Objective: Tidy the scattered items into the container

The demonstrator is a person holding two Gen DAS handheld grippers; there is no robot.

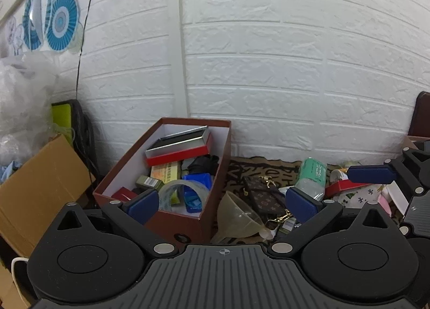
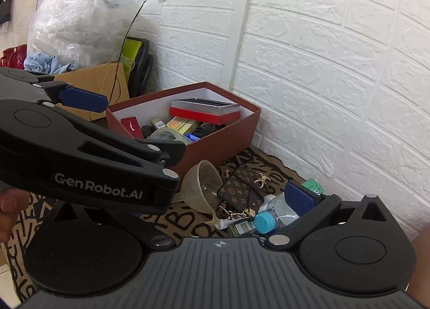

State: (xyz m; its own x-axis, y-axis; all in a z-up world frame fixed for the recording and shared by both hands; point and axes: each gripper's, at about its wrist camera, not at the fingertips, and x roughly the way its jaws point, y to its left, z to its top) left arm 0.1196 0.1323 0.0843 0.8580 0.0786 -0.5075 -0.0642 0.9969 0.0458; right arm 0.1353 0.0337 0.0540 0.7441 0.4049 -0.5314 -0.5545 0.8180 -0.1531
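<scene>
Scattered items (image 2: 242, 201) strewn on patterned mat (image 2: 188, 225), just ahead of both grippers and right of brown container (image 1: 166, 217). Container already part filled: red-and-silver case, tape roll, small cartons inside.

Step in hand, by judgement: between picks, choosing the next piece. Left gripper (image 1: 223, 204) spread wide, nothing between its blue pads, poised over container's near corner and translucent funnel (image 1: 236, 215). Right gripper (image 2: 166, 201) apparently spread too, though only its right pad shows, left pad hidden behind the other tool; no sign of anything pinched. Next move calls for lowering onto one loose piece, closing, then carrying leftward over the rim.

Right wrist view alone: blue cap of plastic bottle (image 2: 274, 212) beside right pad, monogram pouch (image 2: 239, 190) lying against funnel, left tool crossing in front. Left wrist view alone: red box and patterned cloth (image 1: 354, 193) beyond the bottle.
</scene>
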